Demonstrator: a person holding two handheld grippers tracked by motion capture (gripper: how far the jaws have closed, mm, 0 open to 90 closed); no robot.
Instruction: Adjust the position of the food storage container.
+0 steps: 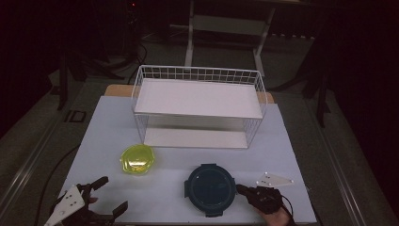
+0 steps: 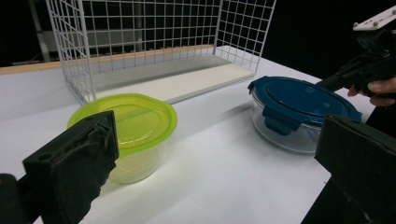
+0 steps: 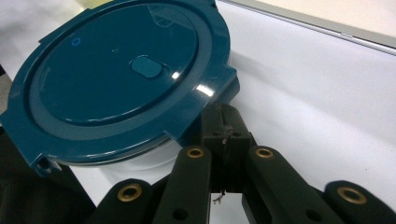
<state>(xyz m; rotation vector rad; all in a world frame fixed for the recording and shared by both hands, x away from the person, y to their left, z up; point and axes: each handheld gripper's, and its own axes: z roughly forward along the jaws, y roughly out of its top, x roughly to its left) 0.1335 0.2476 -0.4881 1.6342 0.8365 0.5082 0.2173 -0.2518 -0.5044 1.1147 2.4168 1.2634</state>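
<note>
A round glass container with a dark blue clip lid [image 1: 210, 188] stands near the table's front edge. My right gripper [image 1: 240, 189] is shut, its tips against the lid's right edge. In the right gripper view the closed jaws [image 3: 225, 126] sit just under a clip flap of the blue lid [image 3: 116, 74]; I cannot tell whether they pinch it. A container with a yellow-green lid [image 1: 137, 159] stands left of it. My left gripper [image 1: 114, 193] is open at the front left, apart from both. Its view shows the yellow-green container [image 2: 126, 126] and blue container [image 2: 299, 105] beyond its wide-apart jaws.
A white two-tier wire rack [image 1: 197, 99] stands at the back of the white table [image 1: 282, 141], both shelves bare. The table's front edge runs just under both hands. Dark floor and a metal frame [image 1: 190, 33] lie beyond.
</note>
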